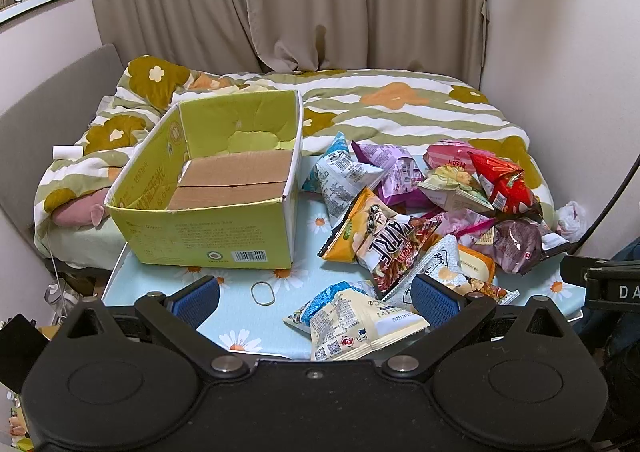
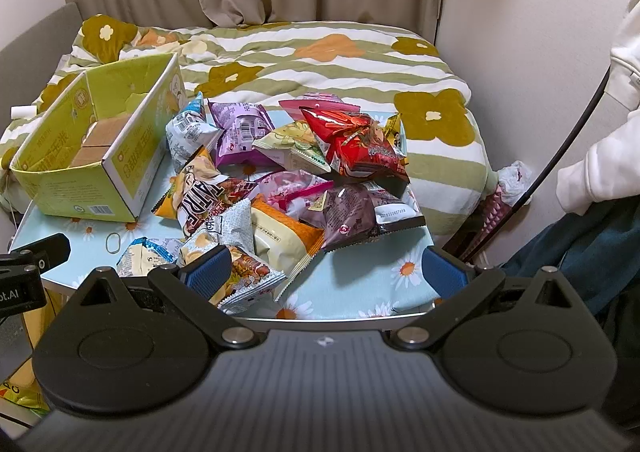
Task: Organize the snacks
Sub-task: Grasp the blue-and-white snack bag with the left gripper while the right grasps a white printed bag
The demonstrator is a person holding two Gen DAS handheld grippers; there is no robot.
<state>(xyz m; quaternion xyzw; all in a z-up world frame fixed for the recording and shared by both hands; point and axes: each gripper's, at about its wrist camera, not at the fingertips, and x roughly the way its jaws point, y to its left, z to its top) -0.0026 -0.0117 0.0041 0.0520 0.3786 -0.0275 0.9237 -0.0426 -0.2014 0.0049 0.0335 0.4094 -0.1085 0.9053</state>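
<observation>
An open green cardboard box (image 1: 208,228) (image 2: 96,188) stands empty on the left of a small table with a daisy-print cloth (image 1: 224,336) (image 2: 360,284). A heap of several snack bags lies on the right, among them a red bag (image 1: 500,180) (image 2: 356,144), a purple bag (image 1: 394,172) (image 2: 240,132) and a cream and blue bag (image 1: 352,324) (image 2: 140,256). My left gripper (image 1: 316,298) hovers open above the table's near edge, the cream bag between its blue pads but not held. My right gripper (image 2: 326,276) is open near the table's front, holding nothing.
A rubber band (image 1: 263,293) (image 2: 113,242) lies on the cloth in front of the box. Behind the table is a bed with a flowered quilt (image 1: 400,108) (image 2: 320,64) and curtains. A person's white sleeve (image 2: 612,124) and a black cable are at the right.
</observation>
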